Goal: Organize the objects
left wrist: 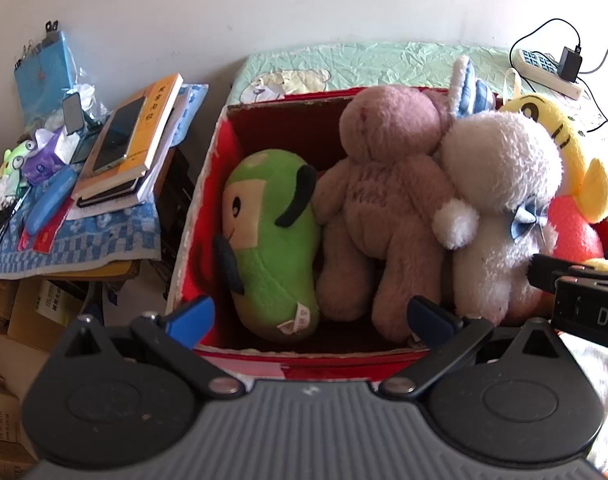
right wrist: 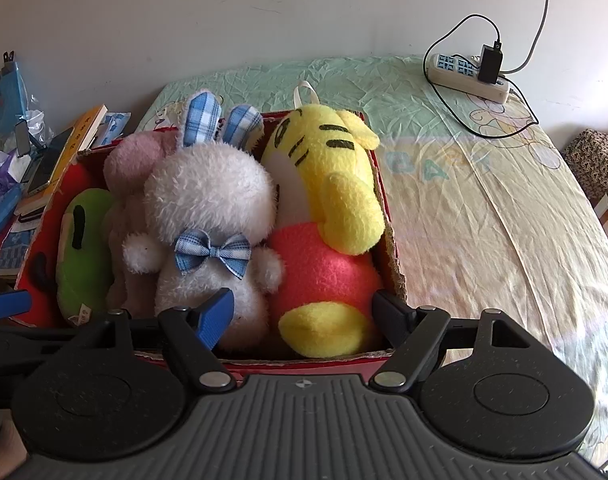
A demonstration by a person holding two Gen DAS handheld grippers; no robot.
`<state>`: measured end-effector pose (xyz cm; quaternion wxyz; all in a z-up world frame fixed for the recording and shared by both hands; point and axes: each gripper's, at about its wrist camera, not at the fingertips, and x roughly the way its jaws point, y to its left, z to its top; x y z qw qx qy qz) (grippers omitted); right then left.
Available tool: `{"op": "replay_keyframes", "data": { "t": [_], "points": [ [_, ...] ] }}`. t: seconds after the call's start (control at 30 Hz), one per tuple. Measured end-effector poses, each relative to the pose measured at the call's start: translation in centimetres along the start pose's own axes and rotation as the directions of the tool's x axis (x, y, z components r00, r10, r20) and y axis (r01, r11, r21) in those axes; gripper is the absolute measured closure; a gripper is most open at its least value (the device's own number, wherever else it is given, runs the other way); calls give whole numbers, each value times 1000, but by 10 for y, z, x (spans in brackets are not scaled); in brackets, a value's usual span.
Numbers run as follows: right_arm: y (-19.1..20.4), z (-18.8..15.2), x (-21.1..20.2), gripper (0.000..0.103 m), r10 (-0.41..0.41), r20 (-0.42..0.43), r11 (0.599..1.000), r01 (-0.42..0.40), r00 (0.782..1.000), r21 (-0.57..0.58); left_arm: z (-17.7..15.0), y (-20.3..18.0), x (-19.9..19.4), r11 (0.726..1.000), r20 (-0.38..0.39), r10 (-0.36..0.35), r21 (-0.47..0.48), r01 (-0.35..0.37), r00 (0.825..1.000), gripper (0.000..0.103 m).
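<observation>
Red cardboard box point(left wrist: 207, 216) sits on the bed point(right wrist: 484, 208), four plush toys packed inside side by side. From the left-hand end: green plush point(left wrist: 269, 240) lying against the box wall, brown teddy bear point(left wrist: 384, 208) next to it, white rabbit point(right wrist: 211, 216) with blue checked ears and bow tie, then yellow tiger plush point(right wrist: 328, 208) with a red body against the right wall. Each toy touches its neighbour.

Left hand-held gripper point(left wrist: 310, 316) hovers at the near edge of the box, jaws spread wide, holding nothing. Blue fingertips point(left wrist: 191, 316) sit apart over the box rim.

Right hand-held gripper point(right wrist: 304, 312) same story: jaws wide apart, nothing between them, poised at the near rim in front of the rabbit and tiger.

Power strip point(right wrist: 468, 76) with a black charger plugged in lies at the far side of the bed near the wall. Left of the bed, a cluttered worktop point(left wrist: 75, 240) carries stacked books point(left wrist: 131, 144), a phone point(left wrist: 117, 136) on top, and a blue case point(left wrist: 49, 200).
</observation>
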<state>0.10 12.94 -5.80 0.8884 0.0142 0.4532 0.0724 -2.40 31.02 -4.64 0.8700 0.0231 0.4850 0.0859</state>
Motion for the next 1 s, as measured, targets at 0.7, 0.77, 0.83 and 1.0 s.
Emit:
{"op": "replay_keyframes", "data": {
  "t": [0.7, 0.77, 0.83, 1.0],
  "points": [
    [1, -1, -2, 24, -16, 2, 1000, 16, 1000, 7, 0, 2, 1, 1000, 7, -14, 15, 14, 1000, 0],
    [1, -1, -1, 24, -17, 2, 1000, 17, 1000, 7, 0, 1, 1, 1000, 7, -17, 16, 17, 1000, 0],
    [1, -1, -1, 24, -19, 2, 1000, 19, 1000, 6, 0, 1, 1, 1000, 12, -15, 18, 15, 1000, 0],
    [1, -2, -1, 24, -25, 2, 1000, 25, 1000, 2, -1, -1, 0, 1000, 25, -7, 30, 6, 1000, 1]
  ]
}}
